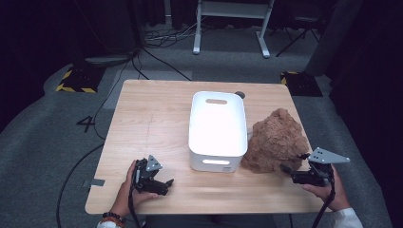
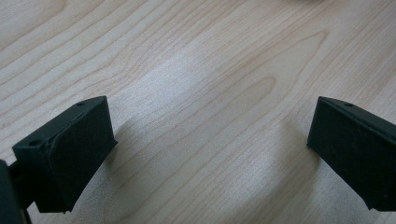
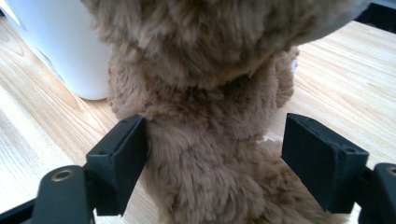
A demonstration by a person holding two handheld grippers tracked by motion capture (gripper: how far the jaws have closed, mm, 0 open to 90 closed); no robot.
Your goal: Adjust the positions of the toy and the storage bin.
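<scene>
Here, in the lower right of the high view, my right gripper (image 1: pixel 291 167) sits against the near edge of the brown plush toy (image 1: pixel 275 141), which lies on the wooden table (image 1: pixel 152 118) right of centre, touching the white bin (image 1: pixel 217 130) at the frame's middle. In the right gripper view the jaws stand wide around a furry limb of the toy (image 3: pixel 205 154); the left-hand jaw touches the fur, the right-hand one stands just clear, and the bin (image 3: pixel 60 46) fills the upper left corner. My left gripper (image 1: pixel 164 185) hovers low in the lower left of the high view, well apart from the bin. Its own view shows its jaws spread wide over bare wood (image 2: pixel 205 93), holding nothing.
</scene>
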